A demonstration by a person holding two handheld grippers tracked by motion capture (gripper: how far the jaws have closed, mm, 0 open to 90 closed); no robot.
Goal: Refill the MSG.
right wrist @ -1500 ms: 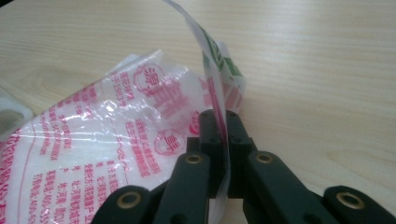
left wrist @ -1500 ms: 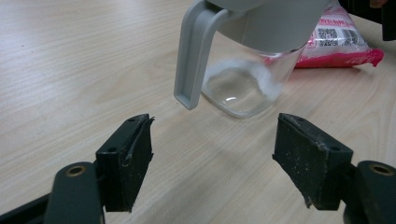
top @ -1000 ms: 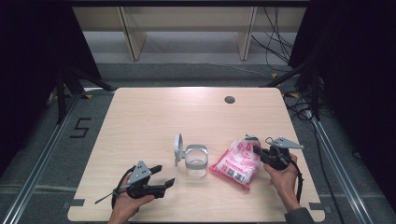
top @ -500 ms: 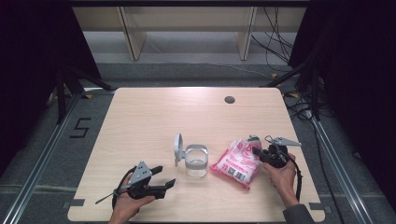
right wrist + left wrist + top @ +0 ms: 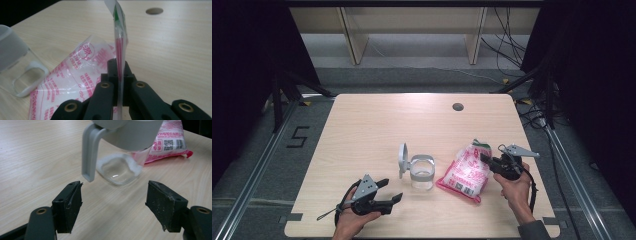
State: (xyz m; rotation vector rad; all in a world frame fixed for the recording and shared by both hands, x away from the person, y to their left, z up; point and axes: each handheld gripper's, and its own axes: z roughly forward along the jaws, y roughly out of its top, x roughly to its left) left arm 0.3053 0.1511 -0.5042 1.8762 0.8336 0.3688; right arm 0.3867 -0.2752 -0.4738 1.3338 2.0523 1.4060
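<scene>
2 tools sit low over your worktop (image 5: 362, 125). Largest on it, the pink-printed bag (image 5: 464, 172) lies right of centre, its top edge lifted and pinched tight in your right tool (image 5: 486, 160). Just left of it stands the clear jar (image 5: 422, 172) with its grey lid (image 5: 402, 160) flipped up. Your left tool (image 5: 390, 191) gapes wide, empty, facing the jar.
</scene>
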